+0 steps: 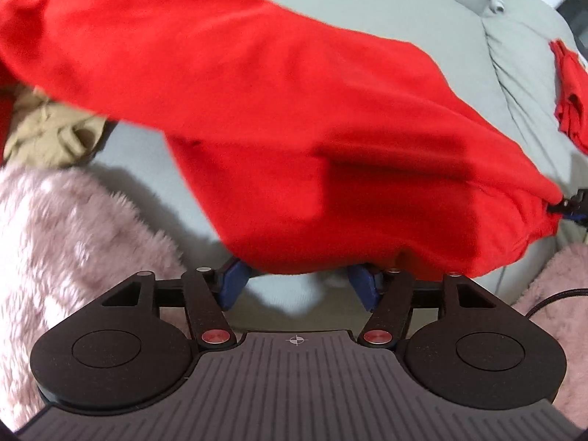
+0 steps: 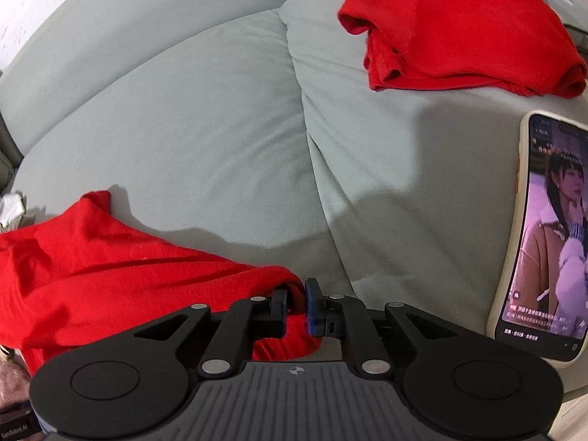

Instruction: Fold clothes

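A black tag (image 2: 14,431) at the bottom left corner of the right wrist view says "GenRobot.AI". The phone (image 2: 544,235) has small white writing on its screen. It is too tiny to read.

My left wrist camera sits just behind its own fingers and looks steeply down, close over the grey-green sofa cushion (image 1: 422,7). The red garment (image 1: 294,128) fills most of that view. My right wrist camera also tilts down along its fingers, low and near the same cushion (image 2: 183,128), facing toward the sofa back. Both views share this garment (image 2: 110,275), the cushion seam and the folded red pile (image 1: 571,95) farther off (image 2: 459,29). The right view alone takes in a phone (image 2: 544,235) at its right edge.
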The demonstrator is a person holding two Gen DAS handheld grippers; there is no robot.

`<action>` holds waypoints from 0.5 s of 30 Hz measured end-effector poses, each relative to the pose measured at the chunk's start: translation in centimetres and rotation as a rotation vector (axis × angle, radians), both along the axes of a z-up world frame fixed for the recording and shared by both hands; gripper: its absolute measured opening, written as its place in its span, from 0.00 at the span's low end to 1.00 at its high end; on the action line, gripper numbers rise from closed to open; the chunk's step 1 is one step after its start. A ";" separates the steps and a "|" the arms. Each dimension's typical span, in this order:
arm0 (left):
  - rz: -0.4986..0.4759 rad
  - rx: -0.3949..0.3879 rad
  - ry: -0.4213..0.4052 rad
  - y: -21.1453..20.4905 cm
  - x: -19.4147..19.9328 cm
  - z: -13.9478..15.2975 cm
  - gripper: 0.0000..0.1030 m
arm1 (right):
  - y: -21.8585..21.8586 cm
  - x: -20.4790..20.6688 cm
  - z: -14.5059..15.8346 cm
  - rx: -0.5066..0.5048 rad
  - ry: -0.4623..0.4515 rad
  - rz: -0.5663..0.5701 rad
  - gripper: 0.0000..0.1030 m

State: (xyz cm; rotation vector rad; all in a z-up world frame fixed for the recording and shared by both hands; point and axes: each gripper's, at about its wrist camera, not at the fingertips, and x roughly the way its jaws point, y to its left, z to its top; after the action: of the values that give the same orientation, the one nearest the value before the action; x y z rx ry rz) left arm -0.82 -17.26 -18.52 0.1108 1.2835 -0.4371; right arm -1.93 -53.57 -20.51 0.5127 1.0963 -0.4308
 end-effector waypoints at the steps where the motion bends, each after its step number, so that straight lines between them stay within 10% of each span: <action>1: -0.022 -0.005 0.014 -0.2 -0.2 0.4 0.63 | 0.0 -0.1 0.0 -0.001 -0.001 0.000 0.11; 6: 0.024 -0.091 0.035 1.9 -1.3 3.1 0.75 | -0.3 -0.6 0.0 0.013 -0.017 -0.016 0.11; 11: 0.291 -0.166 0.055 4.7 0.4 2.0 0.77 | -0.3 -0.6 0.0 0.010 -0.022 -0.014 0.11; 15: 0.197 -0.112 0.024 2.5 0.6 0.5 0.77 | -0.2 -0.6 0.0 0.006 -0.026 -0.012 0.11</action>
State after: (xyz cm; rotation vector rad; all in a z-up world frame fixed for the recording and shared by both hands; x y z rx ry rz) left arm -0.23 -14.72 -18.03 -0.1155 1.2769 -0.3406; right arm -2.51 -53.80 -20.47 0.5290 1.0699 -0.4307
